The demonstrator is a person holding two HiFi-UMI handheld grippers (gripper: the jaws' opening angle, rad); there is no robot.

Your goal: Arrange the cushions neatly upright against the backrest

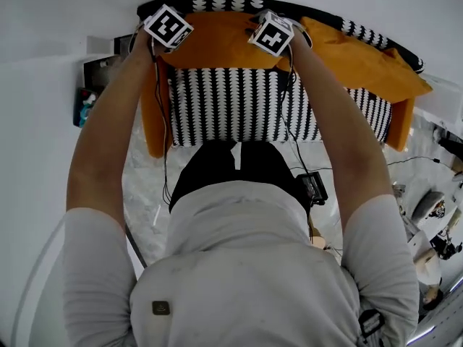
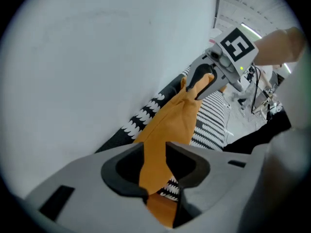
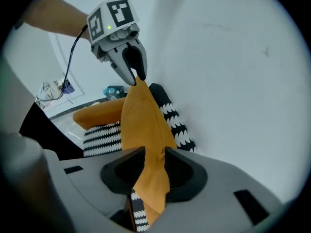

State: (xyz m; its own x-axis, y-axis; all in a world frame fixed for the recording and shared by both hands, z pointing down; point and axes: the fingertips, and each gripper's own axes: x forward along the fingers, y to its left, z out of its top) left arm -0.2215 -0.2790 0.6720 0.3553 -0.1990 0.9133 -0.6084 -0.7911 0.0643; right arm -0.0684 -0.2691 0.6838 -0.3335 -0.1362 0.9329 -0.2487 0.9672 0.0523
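An orange cushion (image 1: 217, 43) hangs broadside in front of the sofa's dark patterned backrest (image 1: 217, 3), above the black-and-white striped seat (image 1: 239, 107). My left gripper (image 1: 166, 45) is shut on its upper left corner and my right gripper (image 1: 273, 49) on its upper right corner. In the left gripper view the cushion's top edge (image 2: 167, 125) runs from my left gripper (image 2: 155, 171) to the right gripper (image 2: 197, 89). In the right gripper view the orange fabric (image 3: 143, 125) fills my right gripper (image 3: 151, 171) and ends in the left gripper (image 3: 136, 79). A second orange cushion (image 1: 362, 60) lies slanted at the right.
Orange side pieces flank the seat at the left (image 1: 152, 114) and right (image 1: 401, 125). A white wall (image 2: 97, 57) stands right behind the backrest. A small dark stand with bottles (image 1: 90, 96) is left of the sofa, and cables and gear (image 1: 434, 215) lie on the pale floor at the right.
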